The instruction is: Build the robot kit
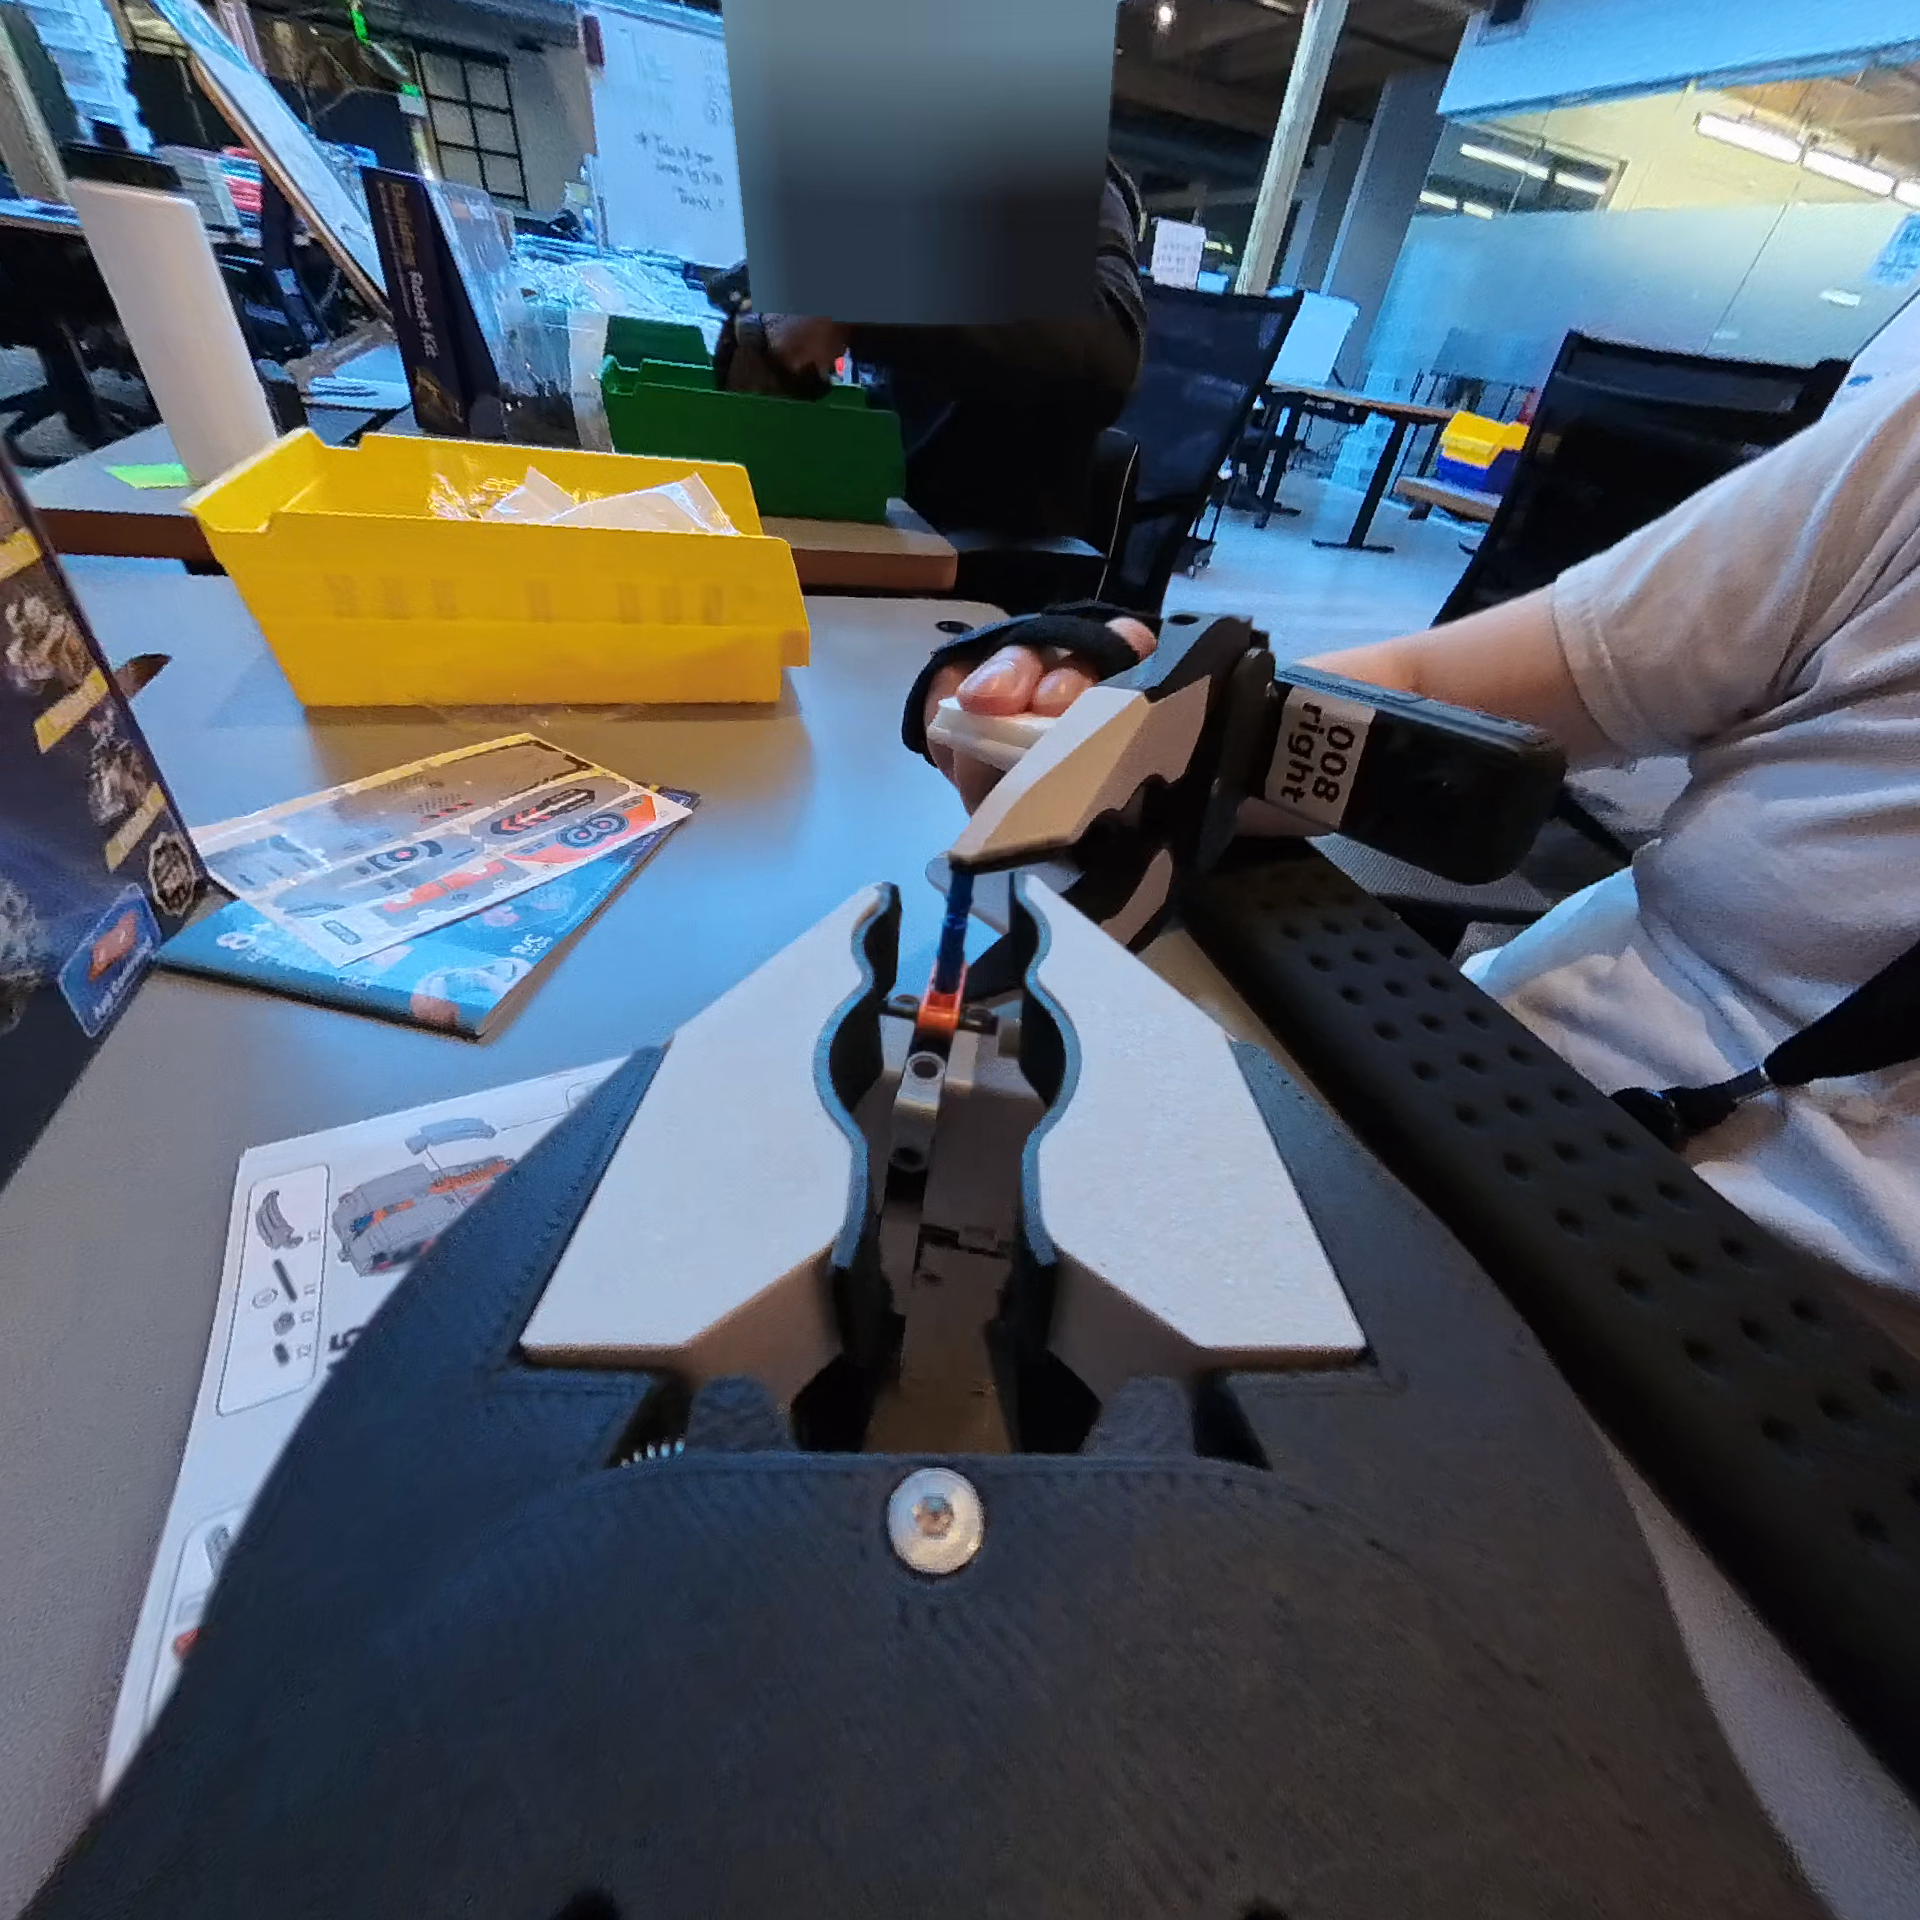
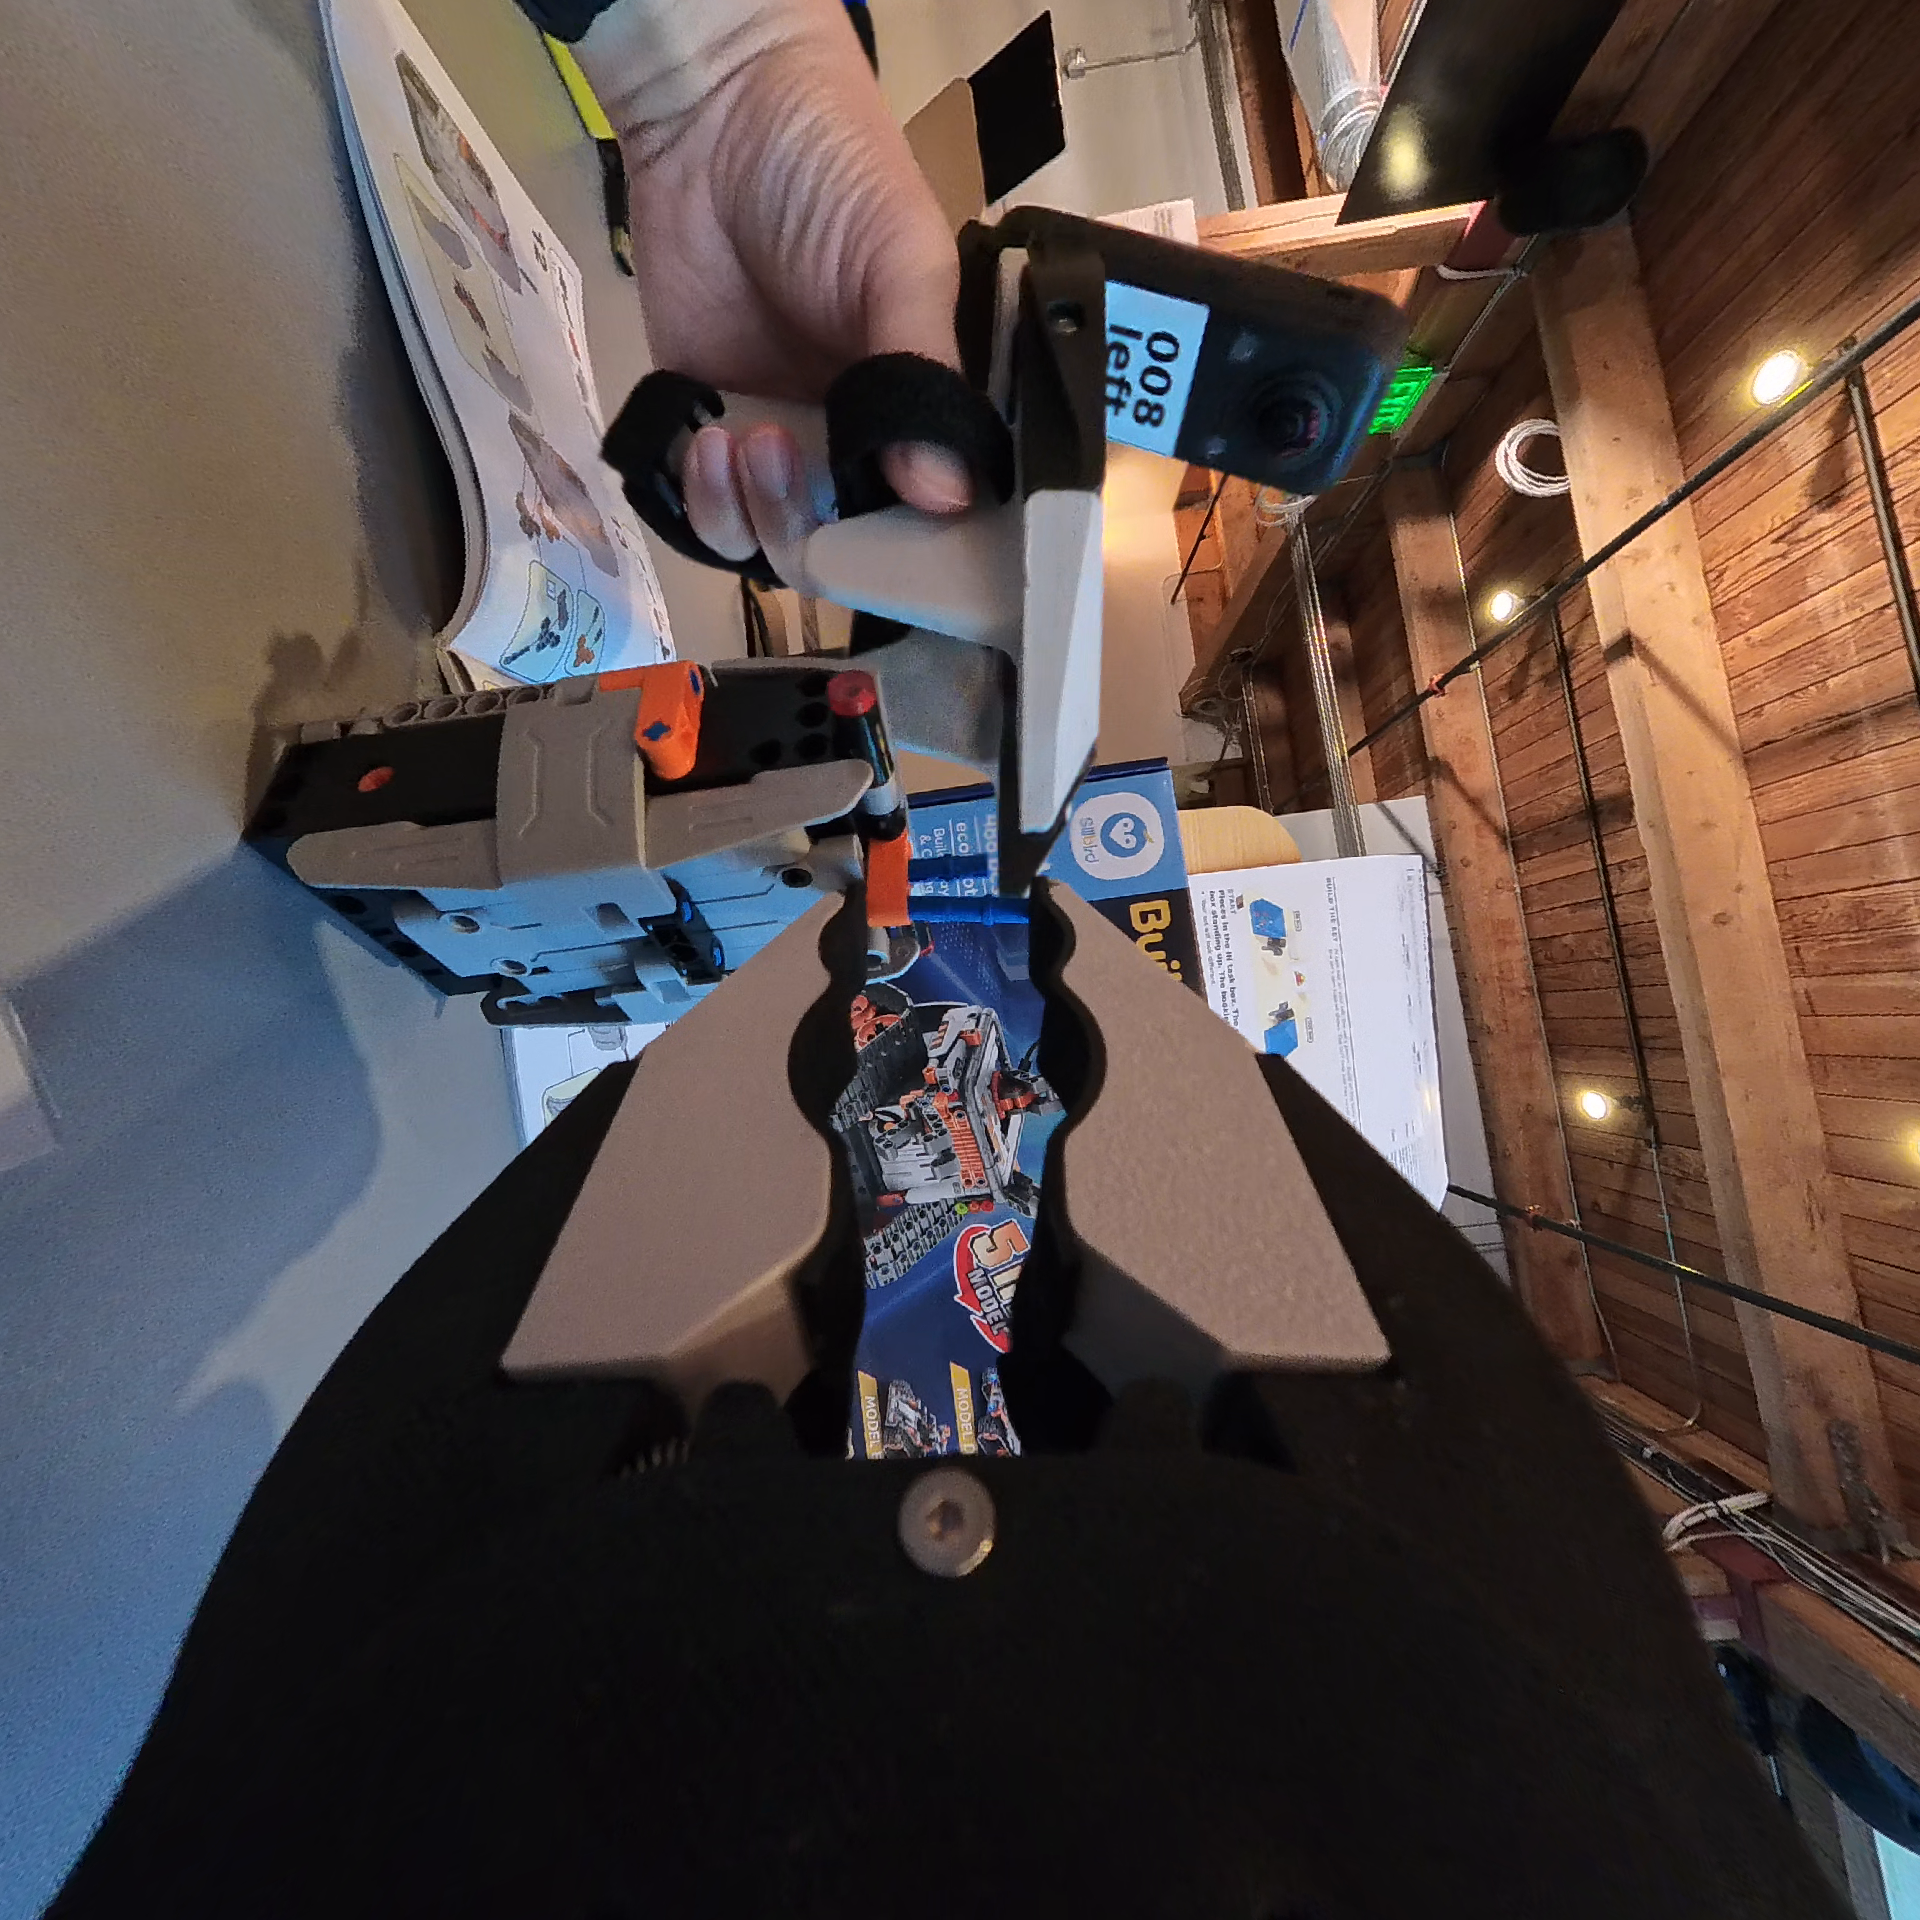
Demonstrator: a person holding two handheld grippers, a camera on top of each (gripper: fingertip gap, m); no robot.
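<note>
My left gripper [image 1: 954, 906] is shut on a grey and black brick model [image 1: 925, 1122], held above the grey table [image 1: 727, 727]. An orange connector [image 1: 940, 1006] sits at the model's front end, and a blue axle [image 1: 954, 925] sticks out of it. My right gripper [image 1: 971, 862] meets the axle's far end from the right. In the right wrist view the blue axle [image 2: 977, 914] lies crosswise between my right gripper's [image 2: 945, 906] fingertips, next to the orange connector [image 2: 885, 883]. The model [image 2: 561, 821] and my left gripper [image 2: 1013, 821] show just beyond.
A yellow bin [image 1: 499, 592] with plastic bags and a green bin [image 1: 758, 436] stand farther back. A sticker sheet [image 1: 436, 831] lies on a booklet [image 1: 416, 966]. An open instruction booklet [image 1: 301, 1247] lies at the left. A blue box [image 1: 73, 810] stands at the left edge. A person sits across the table. The grippers are tip to tip, or close to it.
</note>
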